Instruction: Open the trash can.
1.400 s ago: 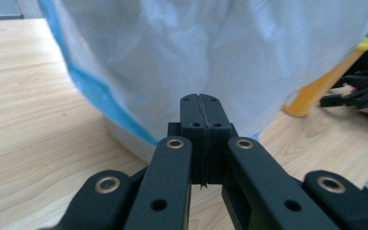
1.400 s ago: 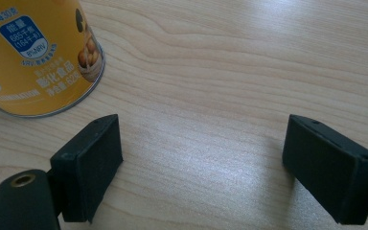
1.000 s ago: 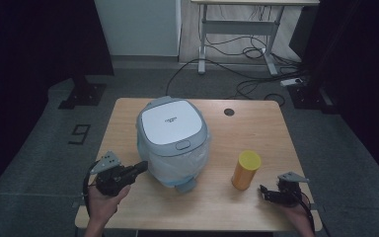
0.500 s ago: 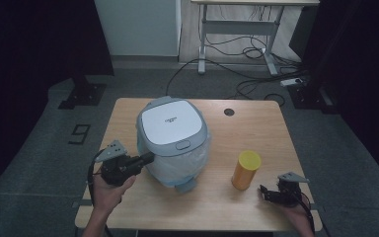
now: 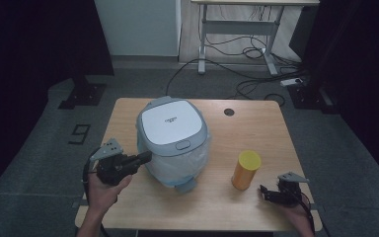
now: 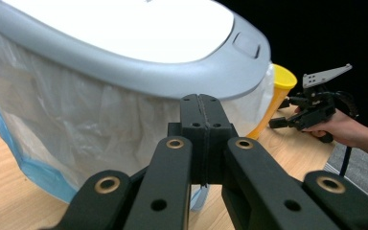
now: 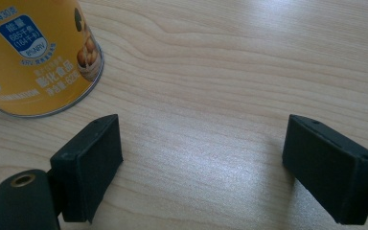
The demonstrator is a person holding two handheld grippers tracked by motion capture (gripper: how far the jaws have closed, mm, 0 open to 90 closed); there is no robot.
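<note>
Dark room, grey floor, wooden table (image 5: 256,128) in the middle, a second desk (image 5: 237,19) with cables at the back. At the table's left edge the person's left hand (image 5: 103,190) held the left gripper (image 5: 145,157) raised above the wood, jaws pressed flat together with nothing between them, tips pointing right at the bin. From the left gripper view the closed jaws sat just in front of the bin's plastic liner (image 6: 76,120), below the grey lid rim; touching or not, could not tell. Bin (image 5: 172,140) stood upright in the table's centre-left, white lid (image 5: 169,123) shut, clear plastic liner bulging out under the rim, blue edge low down. Right of the bin, apart from it, a yellow can (image 5: 245,170) stood upright. Near the front right corner the right hand (image 5: 296,210) rested the right gripper (image 5: 266,193) low on the table, jaws spread apart and empty, pointing left toward the can. In the right gripper view the can (image 7: 38,52) was just beyond the left jaw, not between the jaws, bare wood in the gap.
</note>
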